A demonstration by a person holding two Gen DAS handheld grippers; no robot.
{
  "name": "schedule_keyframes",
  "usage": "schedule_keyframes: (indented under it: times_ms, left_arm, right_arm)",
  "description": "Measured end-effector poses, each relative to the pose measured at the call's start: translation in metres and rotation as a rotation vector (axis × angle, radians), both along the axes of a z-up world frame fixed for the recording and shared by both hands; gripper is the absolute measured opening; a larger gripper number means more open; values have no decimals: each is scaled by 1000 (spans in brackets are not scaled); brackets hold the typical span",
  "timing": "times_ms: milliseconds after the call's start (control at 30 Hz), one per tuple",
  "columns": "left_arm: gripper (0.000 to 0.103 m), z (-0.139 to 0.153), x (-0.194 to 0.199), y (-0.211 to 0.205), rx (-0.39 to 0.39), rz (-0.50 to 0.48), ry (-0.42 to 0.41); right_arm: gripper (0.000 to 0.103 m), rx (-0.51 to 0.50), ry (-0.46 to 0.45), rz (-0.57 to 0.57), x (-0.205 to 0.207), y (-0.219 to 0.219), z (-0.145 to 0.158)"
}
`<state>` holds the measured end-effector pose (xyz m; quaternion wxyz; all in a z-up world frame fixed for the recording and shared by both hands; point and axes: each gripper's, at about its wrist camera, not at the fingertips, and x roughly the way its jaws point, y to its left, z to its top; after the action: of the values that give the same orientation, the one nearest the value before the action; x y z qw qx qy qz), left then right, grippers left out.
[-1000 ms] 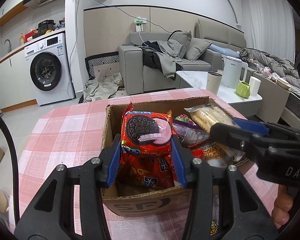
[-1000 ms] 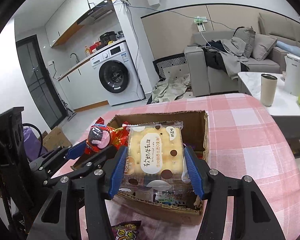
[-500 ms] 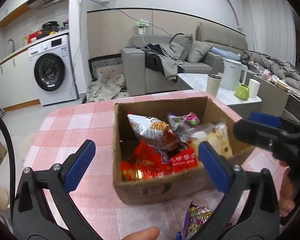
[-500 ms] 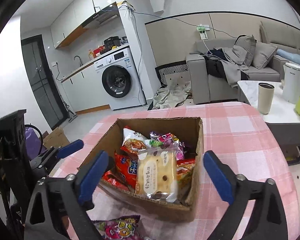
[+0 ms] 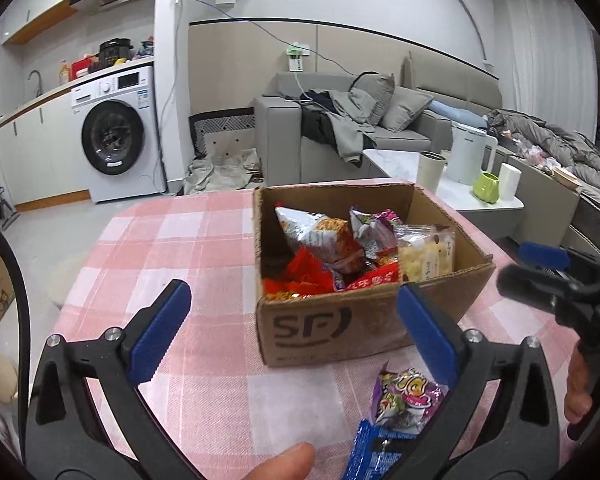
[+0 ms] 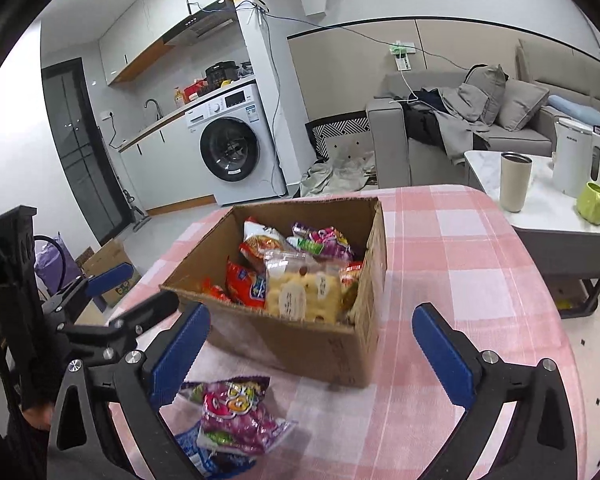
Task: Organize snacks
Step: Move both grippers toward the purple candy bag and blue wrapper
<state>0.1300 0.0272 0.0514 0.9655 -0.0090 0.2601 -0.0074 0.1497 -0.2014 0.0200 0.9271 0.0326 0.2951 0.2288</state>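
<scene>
Two grippers, both spread wide with nothing between the pads. Left gripper (image 5: 292, 328) hangs short of the cardboard box (image 5: 340, 328), its jaws having just let go; the box front shows between them, untouched. Right gripper (image 6: 312, 348) likewise, jaws just opened, box corner in the gap but clear of the pads. Box sits on a pink checked tablecloth (image 5: 188, 240) and holds a heap of snacks, among them a yellow cake pack (image 6: 304, 296) and red packets (image 5: 312, 276). A purple snack bag (image 6: 236, 412) lies on the cloth just before the box, a blue wrapper (image 5: 364, 452) touching it.
</scene>
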Motion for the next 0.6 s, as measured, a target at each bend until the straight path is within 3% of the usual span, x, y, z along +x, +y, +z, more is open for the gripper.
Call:
schedule_keyframes:
  times_ms: [400,600]
  left_arm:
    - [103,-13,-37,-5,63,-12,17]
    - [103,-19,-45,-2,43,-10,28]
  right_arm:
    - [103,-31,15,54,-31,6,-19]
    - [103,-57,34,73,-35,6,-25]
